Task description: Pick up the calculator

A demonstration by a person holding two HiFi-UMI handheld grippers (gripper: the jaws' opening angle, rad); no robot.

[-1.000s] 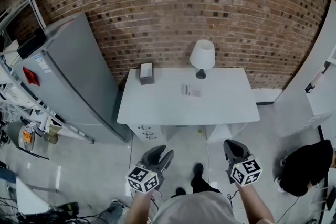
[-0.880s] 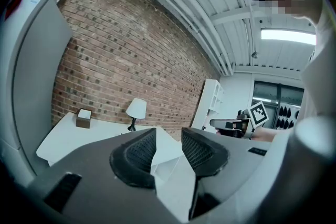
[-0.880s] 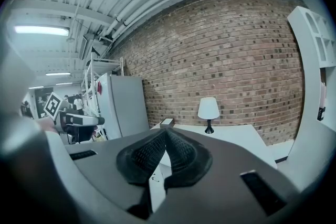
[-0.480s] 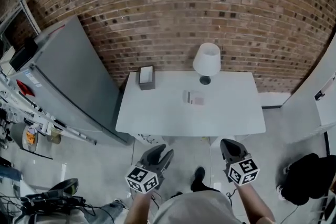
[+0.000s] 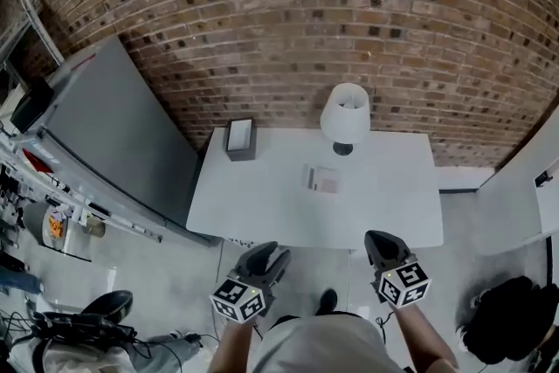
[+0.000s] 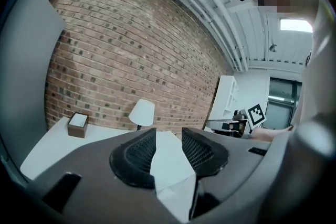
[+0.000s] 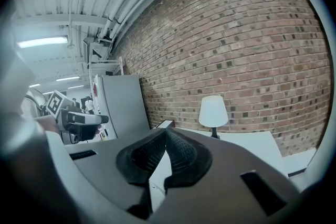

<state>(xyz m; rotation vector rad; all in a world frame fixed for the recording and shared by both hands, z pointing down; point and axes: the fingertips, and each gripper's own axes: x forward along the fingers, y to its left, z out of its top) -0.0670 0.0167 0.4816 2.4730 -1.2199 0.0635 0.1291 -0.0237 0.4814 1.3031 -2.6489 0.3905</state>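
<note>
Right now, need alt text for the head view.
A small calculator lies near the middle of a white table against a brick wall, with a white lamp behind it and a box at the far left corner. Below, the open left gripper and the right gripper are held short of the table's near edge, both empty.

A red brick wall (image 5: 288,31) backed the white tabletop (image 5: 262,205) and lamp (image 5: 345,113), with a grey cabinet (image 5: 113,135) alongside on a concrete floor (image 5: 175,275).
</note>
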